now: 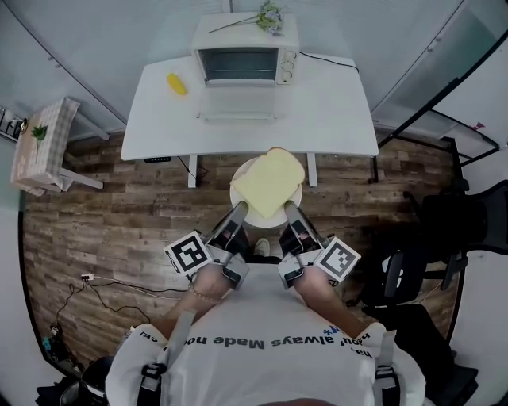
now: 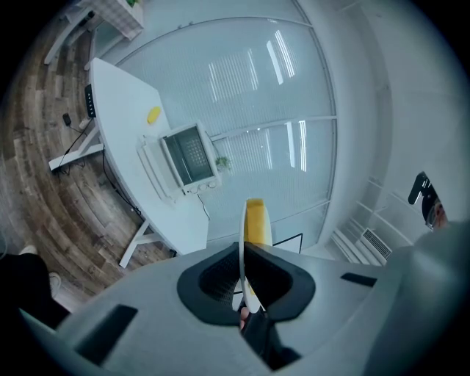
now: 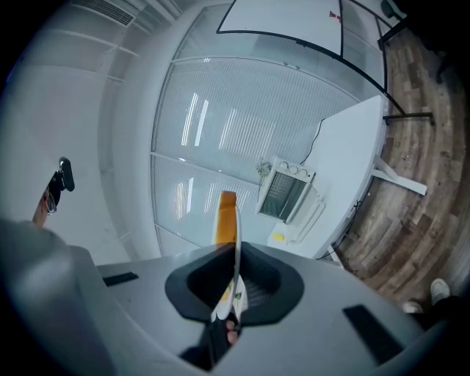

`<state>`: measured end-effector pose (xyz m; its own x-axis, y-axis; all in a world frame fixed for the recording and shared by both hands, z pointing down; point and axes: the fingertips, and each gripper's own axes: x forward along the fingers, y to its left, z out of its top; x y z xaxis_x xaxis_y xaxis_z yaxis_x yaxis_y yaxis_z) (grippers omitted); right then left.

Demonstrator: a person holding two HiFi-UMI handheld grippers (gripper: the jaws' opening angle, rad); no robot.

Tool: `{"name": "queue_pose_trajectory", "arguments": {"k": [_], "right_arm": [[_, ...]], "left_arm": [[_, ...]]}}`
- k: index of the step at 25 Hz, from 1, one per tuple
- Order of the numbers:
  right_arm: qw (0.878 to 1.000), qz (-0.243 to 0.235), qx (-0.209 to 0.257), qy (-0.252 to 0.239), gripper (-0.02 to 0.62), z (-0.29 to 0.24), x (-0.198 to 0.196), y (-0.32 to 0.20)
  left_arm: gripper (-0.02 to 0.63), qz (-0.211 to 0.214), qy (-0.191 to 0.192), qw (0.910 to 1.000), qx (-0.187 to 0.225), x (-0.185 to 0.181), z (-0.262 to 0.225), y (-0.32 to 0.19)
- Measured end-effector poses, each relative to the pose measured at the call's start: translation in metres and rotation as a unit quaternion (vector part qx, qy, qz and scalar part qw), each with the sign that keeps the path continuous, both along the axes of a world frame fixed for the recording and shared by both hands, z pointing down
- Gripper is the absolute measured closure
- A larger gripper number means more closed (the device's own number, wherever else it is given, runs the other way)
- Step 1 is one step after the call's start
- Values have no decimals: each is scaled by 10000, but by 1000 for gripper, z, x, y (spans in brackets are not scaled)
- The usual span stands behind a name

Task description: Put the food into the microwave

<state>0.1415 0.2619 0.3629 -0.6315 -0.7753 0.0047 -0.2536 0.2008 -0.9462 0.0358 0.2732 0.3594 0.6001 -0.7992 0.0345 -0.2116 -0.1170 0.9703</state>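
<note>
A white plate (image 1: 240,176) carries a yellow slice of bread (image 1: 268,181), held in the air above the wooden floor, short of the white table (image 1: 333,111). My left gripper (image 1: 239,211) is shut on the plate's near-left rim and my right gripper (image 1: 290,211) on its near-right rim. Each gripper view shows the plate edge-on between the jaws, the plate (image 2: 241,253) with the bread (image 2: 255,219) and the plate (image 3: 236,258) with the bread (image 3: 225,214). The white microwave (image 1: 244,57) stands at the table's back, door folded down open; it also appears as the microwave (image 2: 186,156) and the microwave (image 3: 286,191).
A small yellow object (image 1: 176,83) lies on the table left of the microwave. Flowers (image 1: 268,16) rest on top of it. A small side table with a checked cloth (image 1: 44,144) stands at the left, black chairs (image 1: 456,226) at the right, a cable (image 1: 87,279) on the floor.
</note>
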Motion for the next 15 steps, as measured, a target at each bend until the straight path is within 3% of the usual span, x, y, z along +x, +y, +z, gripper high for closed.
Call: {"name": "queue_pose_trajectory", "arguments": {"k": [15], "right_arm": [[9999, -64, 65, 98, 571, 4, -7, -91]], "left_arm": [[588, -24, 66, 10000, 60, -7, 6, -91]]}}
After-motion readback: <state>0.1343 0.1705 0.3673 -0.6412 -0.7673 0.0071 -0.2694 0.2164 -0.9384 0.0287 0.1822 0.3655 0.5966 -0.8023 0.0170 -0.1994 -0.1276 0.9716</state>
